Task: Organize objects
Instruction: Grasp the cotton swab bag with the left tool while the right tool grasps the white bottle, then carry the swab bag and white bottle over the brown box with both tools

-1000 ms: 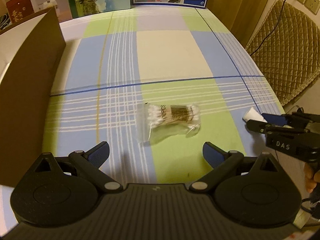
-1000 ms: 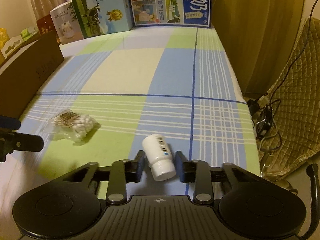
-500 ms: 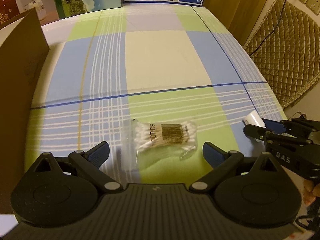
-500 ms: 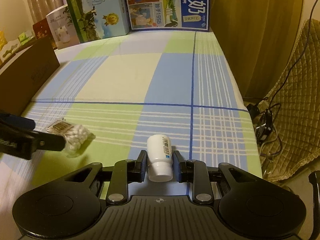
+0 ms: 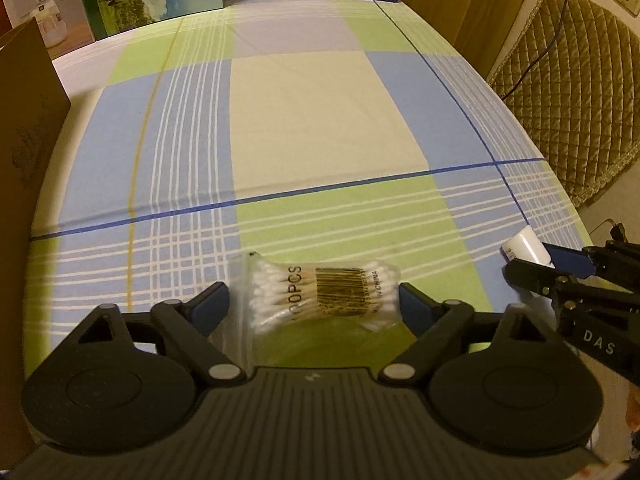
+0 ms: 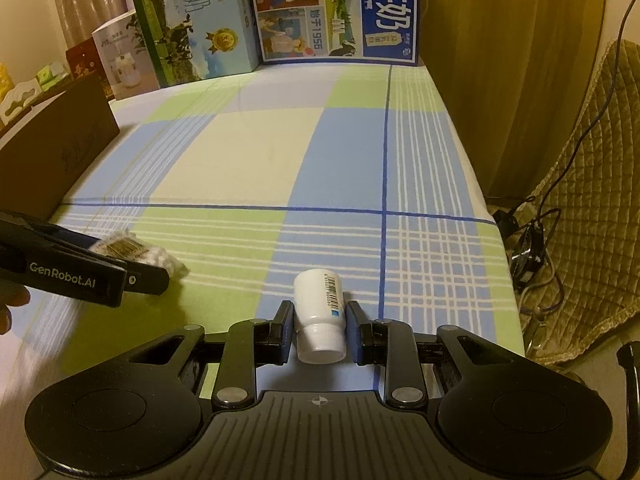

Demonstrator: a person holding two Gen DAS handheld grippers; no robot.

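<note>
Left gripper (image 5: 314, 300) points down at the checked tablecloth (image 5: 304, 120), jaws closing, with the cotton swab bag (image 5: 324, 294) between the blue pads (image 5: 212, 306); the right pad sits right at the bag's end, the left pad overlaps the loose clear plastic, can't tell if either presses yet. Bag is a clear packet of white-tipped swabs with a barcode label, lying flat on the green and white-striped area close to the near edge of the table, left of middle. Right gripper (image 6: 318, 326) has its jaws clamped on the white bottle (image 6: 320, 316), both pads against the bottle's sides, cap end toward the camera, barcode label facing up. Bottle is near the near edge, right of the swab bag, over a blue square just left of the dark blue line. From the left wrist view the right gripper (image 5: 532, 270) comes in at the right edge with the bottle's white base (image 5: 526, 244) sticking out past its fingers. From the right wrist view the left gripper (image 6: 146, 276) comes in at the left edge, partly covering the swab bag (image 6: 148, 250). Cardboard box (image 6: 56, 152) stands along the left edge. Milk cartons (image 6: 336, 8) and a humidifier box (image 5: 40, 4) line the far edge. Quilted chair (image 5: 568, 84) stands off the right edge, cable across it.
</note>
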